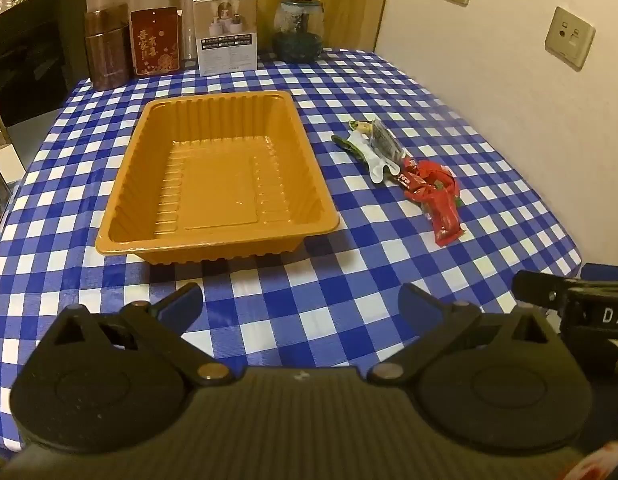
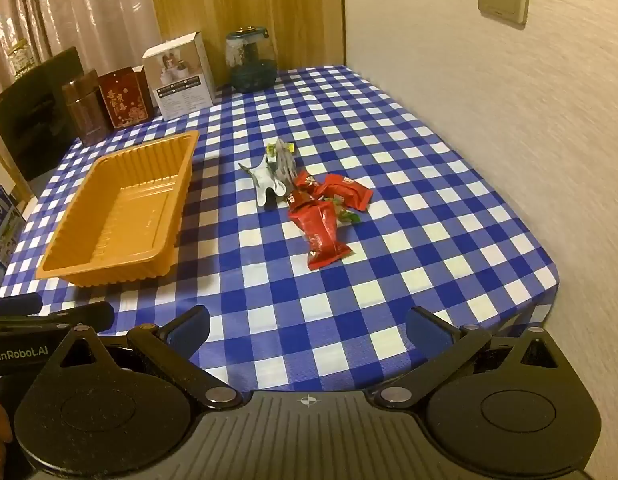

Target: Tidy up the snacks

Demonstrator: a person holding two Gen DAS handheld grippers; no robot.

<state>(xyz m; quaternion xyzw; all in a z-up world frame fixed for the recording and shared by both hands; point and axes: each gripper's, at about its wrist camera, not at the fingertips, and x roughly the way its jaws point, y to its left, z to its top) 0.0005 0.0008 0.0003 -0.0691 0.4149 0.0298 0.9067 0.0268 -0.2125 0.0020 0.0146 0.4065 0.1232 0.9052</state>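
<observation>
An orange ribbed plastic tray [image 1: 121,236] [image 2: 69,268] lies on the blue-and-white checked tablecloth with nothing in it. To its right lies a small heap of snack packets: red ones [image 1: 433,192] [image 2: 325,228] at the near end, white, grey and green ones [image 1: 375,148] [image 2: 275,172] at the far end. My left gripper [image 1: 301,300] hovers open over the cloth, short of the tray's near edge. My right gripper [image 2: 309,324] hangs open above the near part of the table, well short of the snacks. Neither holds anything.
Along the far edge stand a brown tin [image 1: 107,46], a red box [image 1: 155,40], a white carton [image 1: 227,32] and a glass jar [image 1: 299,28]. A wall with sockets runs down the right side. A dark chair back [image 1: 29,52] stands at the far left.
</observation>
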